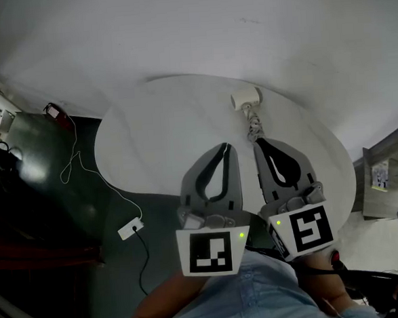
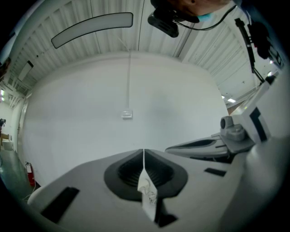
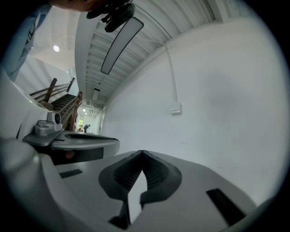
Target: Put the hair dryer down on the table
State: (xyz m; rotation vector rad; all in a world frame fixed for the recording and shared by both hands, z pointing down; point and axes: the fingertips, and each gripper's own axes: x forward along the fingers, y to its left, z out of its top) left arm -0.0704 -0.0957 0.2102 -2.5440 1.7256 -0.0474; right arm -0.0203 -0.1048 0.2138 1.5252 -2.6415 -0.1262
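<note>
A cream hair dryer (image 1: 244, 99) lies on the far side of the round white table (image 1: 150, 145); its coiled cord (image 1: 253, 125) trails toward me. Both grippers hover side by side over the near half of the table, apart from the dryer. My left gripper (image 1: 226, 145) is shut, its tips meeting (image 2: 143, 150); a small white slip (image 2: 147, 195) shows in the gap behind them. Just short of the cord's near end, my right gripper (image 1: 257, 143) is shut and empty (image 3: 143, 152). Both gripper views face a white wall and do not show the dryer.
A white power strip (image 1: 130, 228) with cables lies on the dark floor at the left, near a red object (image 1: 56, 112). A shelf (image 1: 384, 176) stands at the right. A wall switch box (image 2: 127, 114) (image 3: 176, 108) hangs on the wall ahead.
</note>
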